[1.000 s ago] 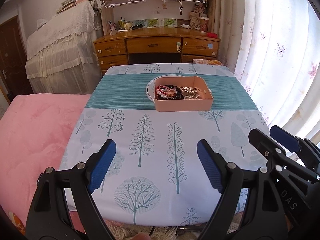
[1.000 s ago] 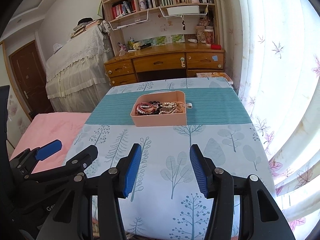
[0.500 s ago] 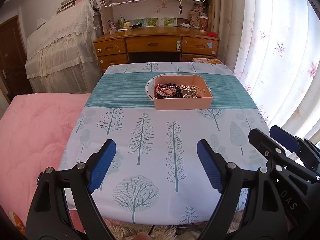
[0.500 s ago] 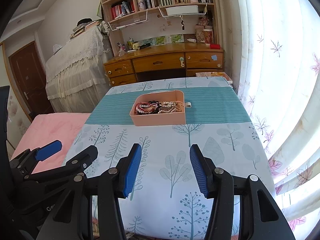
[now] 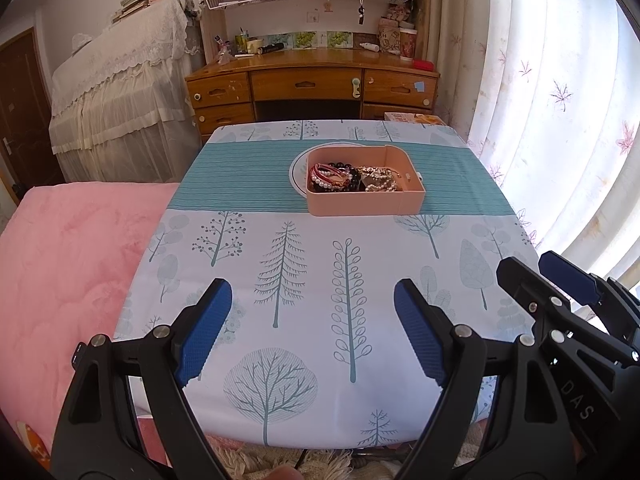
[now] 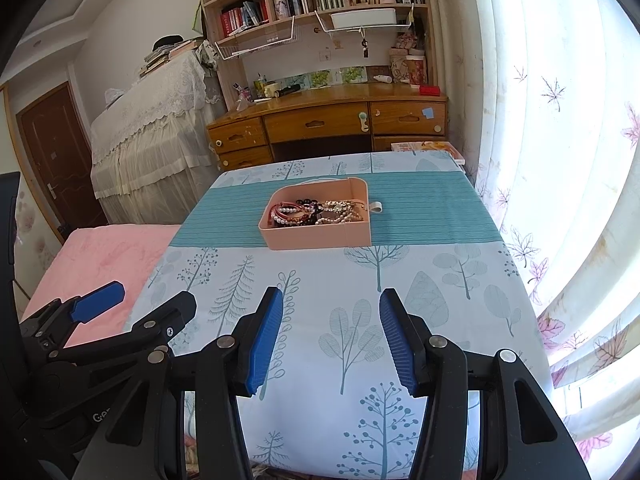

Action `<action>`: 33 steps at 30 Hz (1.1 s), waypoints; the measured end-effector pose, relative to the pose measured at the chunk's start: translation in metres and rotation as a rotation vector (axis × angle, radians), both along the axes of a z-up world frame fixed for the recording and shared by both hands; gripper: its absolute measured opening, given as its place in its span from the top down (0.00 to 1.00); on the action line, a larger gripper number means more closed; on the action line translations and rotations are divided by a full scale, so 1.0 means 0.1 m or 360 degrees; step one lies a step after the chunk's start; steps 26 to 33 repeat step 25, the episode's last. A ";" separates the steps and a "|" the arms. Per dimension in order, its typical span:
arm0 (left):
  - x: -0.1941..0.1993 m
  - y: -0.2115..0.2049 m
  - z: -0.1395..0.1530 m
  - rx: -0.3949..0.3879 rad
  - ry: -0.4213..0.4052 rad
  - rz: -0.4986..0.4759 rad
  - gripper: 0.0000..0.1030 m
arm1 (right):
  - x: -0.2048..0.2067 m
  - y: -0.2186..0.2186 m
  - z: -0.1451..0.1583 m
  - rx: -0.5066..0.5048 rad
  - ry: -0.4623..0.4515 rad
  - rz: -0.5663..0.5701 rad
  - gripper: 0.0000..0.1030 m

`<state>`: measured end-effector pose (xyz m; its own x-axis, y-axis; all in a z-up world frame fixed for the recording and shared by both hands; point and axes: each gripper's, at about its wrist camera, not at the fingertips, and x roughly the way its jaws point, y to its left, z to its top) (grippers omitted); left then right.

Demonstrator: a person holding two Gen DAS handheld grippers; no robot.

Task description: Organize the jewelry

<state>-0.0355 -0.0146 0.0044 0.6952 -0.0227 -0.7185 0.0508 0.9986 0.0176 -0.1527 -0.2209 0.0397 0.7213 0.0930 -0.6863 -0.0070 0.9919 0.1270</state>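
Nothing has moved since a second ago; both hands stay still. The jewelry (image 5: 352,178) lies in a tangled pile inside the pink box (image 5: 364,204), which sits on the teal stripe of the tablecloth (image 5: 304,280), far from both tools. The left gripper (image 5: 310,332) is wide open and holds nothing. The right gripper (image 6: 330,340) is half open and empty too. One tug on a strand could drag out the whole pile, or slide the light box.
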 end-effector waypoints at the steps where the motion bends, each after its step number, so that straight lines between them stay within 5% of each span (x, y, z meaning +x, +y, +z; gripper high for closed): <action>1: 0.01 0.01 0.00 0.0000 0.0001 0.0000 0.21 | -0.01 -0.01 -0.01 0.0001 0.0002 -0.0001 0.50; 33: 0.08 0.06 -0.15 -0.0002 0.0034 -0.0001 0.21 | -0.07 0.01 -0.13 0.0016 0.0030 -0.0002 0.50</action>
